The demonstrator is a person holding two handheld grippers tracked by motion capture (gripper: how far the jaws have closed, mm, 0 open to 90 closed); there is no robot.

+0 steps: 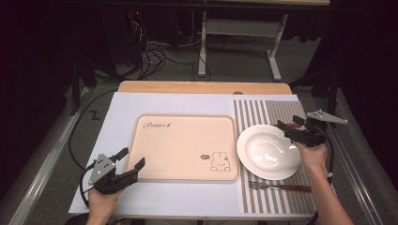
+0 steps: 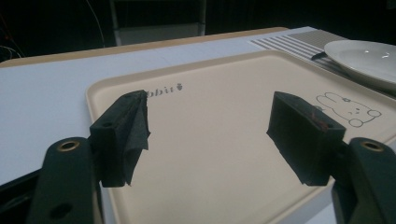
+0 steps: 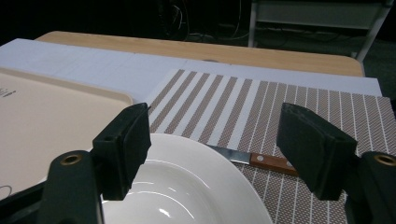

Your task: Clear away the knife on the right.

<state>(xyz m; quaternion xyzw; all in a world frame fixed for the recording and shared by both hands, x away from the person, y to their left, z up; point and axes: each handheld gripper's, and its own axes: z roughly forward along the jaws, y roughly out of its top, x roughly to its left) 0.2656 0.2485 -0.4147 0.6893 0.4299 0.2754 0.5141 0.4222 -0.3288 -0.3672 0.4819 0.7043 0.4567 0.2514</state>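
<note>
Round white ceramic plate [image 1: 267, 151] on the brown-and-white striped placemat [image 1: 263, 112], directly under the right gripper [image 1: 290, 126]; jaws wide apart over its far rim, nothing between them. Wooden-handled knife [image 3: 254, 159] lies just beyond the jaws; fork [image 1: 279, 186] behind the gripper. Left gripper [image 1: 131, 160] gaping, empty, at the beige rectangular plastic tray [image 1: 183, 145] near corner.
</note>
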